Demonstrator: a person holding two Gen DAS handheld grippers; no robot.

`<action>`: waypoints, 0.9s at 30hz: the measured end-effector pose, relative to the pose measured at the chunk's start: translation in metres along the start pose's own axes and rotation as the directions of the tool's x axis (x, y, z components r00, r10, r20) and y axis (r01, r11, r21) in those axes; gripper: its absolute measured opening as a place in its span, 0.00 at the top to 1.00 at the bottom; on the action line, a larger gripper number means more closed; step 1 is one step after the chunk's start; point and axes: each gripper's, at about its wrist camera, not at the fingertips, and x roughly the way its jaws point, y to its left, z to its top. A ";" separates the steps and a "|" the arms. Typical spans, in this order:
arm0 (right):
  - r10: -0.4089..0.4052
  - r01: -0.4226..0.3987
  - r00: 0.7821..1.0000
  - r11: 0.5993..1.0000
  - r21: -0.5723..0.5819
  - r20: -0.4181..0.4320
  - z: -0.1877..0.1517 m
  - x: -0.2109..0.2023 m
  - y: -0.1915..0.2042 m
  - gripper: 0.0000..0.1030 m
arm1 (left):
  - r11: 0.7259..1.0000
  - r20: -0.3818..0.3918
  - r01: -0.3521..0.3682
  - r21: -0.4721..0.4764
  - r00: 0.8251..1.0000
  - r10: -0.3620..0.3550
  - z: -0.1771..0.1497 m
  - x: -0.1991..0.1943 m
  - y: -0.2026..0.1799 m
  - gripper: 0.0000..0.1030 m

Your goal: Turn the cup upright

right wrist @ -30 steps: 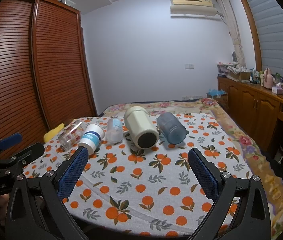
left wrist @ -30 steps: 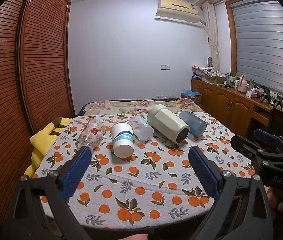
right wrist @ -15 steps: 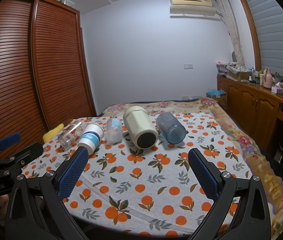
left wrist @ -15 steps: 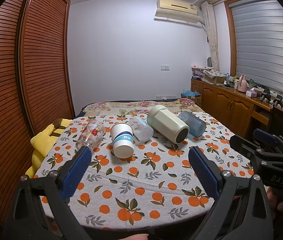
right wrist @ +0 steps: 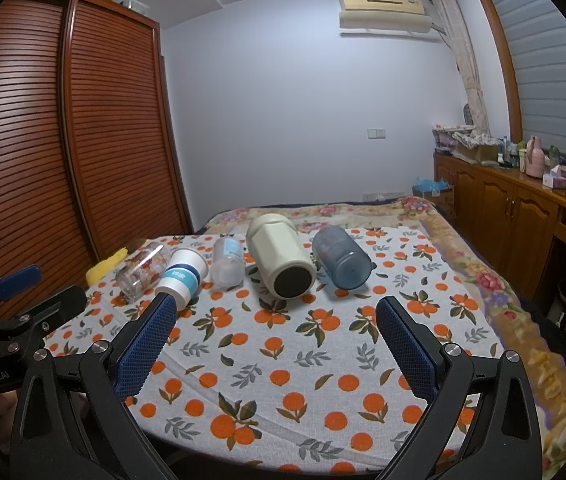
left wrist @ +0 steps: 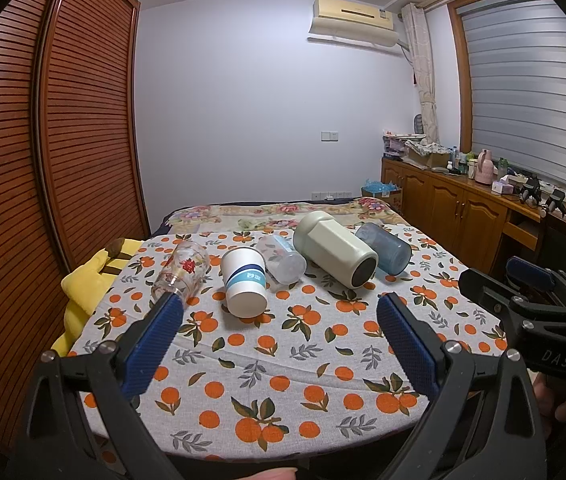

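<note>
Several cups lie on their sides in a row on the orange-print tablecloth: a clear glass with red flowers, a white paper cup with a blue band, a clear plastic cup, a big cream tumbler and a blue cup. The same row shows in the right wrist view, with the paper cup, the tumbler and the blue cup. My left gripper is open and empty, short of the paper cup. My right gripper is open and empty, short of the tumbler.
A yellow plush toy lies at the table's left edge beside the slatted wooden wardrobe. A floral bedspread lies behind and right of the table. A wooden cabinet lines the right wall.
Both views have shifted very slightly; the cups have not moved and both grippers stay open.
</note>
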 end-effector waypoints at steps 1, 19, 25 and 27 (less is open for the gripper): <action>0.000 0.000 1.000 1.000 -0.001 0.000 0.000 0.000 0.001 0.02 | 1.000 0.001 0.000 0.000 1.000 0.000 0.000 0.000 0.000 0.04; 0.001 -0.001 1.000 1.000 0.000 0.001 0.000 0.000 0.000 0.02 | 1.000 0.003 0.000 0.003 1.000 0.000 0.001 -0.001 -0.001 0.04; 0.001 -0.001 1.000 1.000 0.000 0.001 0.000 0.000 0.000 0.02 | 1.000 0.002 0.000 0.004 1.000 0.000 0.002 -0.002 -0.002 0.04; 0.000 0.000 1.000 1.000 0.003 0.000 0.000 0.000 -0.001 0.02 | 1.000 0.000 0.001 0.002 1.000 -0.001 0.003 -0.002 -0.002 0.04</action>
